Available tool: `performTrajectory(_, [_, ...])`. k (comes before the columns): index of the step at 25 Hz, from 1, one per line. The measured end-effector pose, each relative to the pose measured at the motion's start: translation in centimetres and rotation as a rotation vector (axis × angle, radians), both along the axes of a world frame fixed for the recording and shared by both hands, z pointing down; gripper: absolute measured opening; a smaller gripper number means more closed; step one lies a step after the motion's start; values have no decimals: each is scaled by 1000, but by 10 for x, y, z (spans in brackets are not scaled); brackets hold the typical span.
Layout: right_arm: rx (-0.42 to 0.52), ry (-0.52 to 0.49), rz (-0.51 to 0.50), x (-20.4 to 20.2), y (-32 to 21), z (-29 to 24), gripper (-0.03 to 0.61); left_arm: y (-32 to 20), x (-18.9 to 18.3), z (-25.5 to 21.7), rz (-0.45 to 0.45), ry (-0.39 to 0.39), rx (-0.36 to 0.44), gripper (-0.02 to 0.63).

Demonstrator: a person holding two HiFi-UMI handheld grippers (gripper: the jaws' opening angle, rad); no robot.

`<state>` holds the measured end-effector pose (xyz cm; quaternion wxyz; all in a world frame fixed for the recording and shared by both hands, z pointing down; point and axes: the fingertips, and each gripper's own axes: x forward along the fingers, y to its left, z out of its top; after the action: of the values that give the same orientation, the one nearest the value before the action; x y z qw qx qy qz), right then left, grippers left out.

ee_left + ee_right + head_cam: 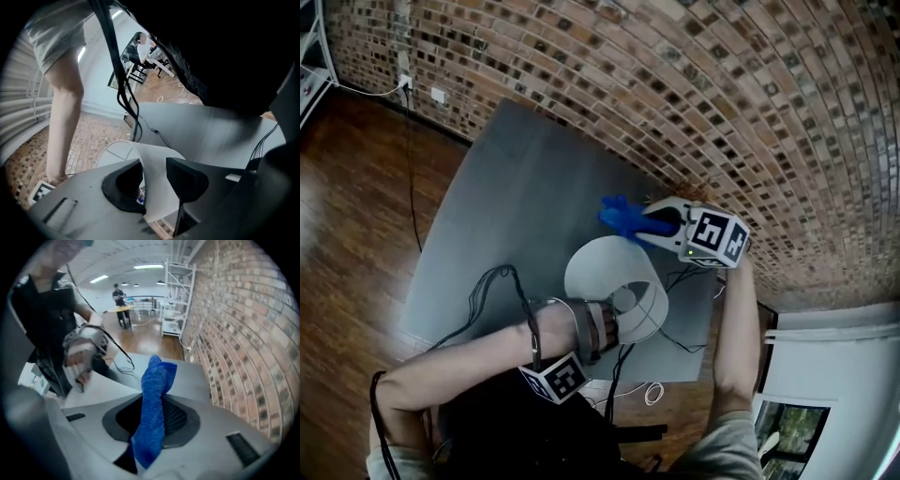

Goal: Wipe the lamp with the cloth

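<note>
Left gripper [154,185] is clamped on the thin wall of the white drum-shaped lamp shade [157,157], one jaw inside the rim and one outside, with the wall pinched between the pads. I read that as a steadying hold. The shade looks light and would likely swing or tip once a cloth pushes on it, so this side pins it while the other does the work.

Over on the other side, the right gripper [151,425] is closed on the blue woven cloth [157,380]. The cloth is nipped around its middle, so one end stands up past the jaw tips and the other hangs out below. That free front end is what I would have for wiping.

From the head view, the cloth sits just past the far edge of the shade. I cannot tell whether it touches. My judgement is that the wiping is not under way at this spot, and the next contact needs a light push against the side my left gripper braces.

The lamp stands on the near right part of the grey rectangular table [516,197], close to the person's body, and its base is hidden under the shade. Thin black cables [487,286] trail from the left wrist over the table's near edge. A red-brown brick wall [722,94] backs the table, with dark wooden floor [347,234] alongside.
</note>
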<state>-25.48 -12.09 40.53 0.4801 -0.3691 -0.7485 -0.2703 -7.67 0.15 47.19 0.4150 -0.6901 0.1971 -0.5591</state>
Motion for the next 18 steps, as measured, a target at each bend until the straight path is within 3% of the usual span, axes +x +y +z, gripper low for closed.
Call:
performTrajectory(3, [-77,54,-215,20,62,-46,95,-2,0,0,-2,4,2,164])
performTrajectory(7, [8,271,-359,44,89,-16,95,-7,1,-5,6,14,-5,164])
performTrajectory(12, [149,376,-247,15,35,60,95,-7,4,-3,29,4,-2,166])
performTrajectory(15, [225,334,-167,-10,-4,105,95,-6,6,-3,37,5,-2,166])
performTrajectory(18, [273,271,-168,-20,-9,109,95,-7,4,-7,37,11,-1,166])
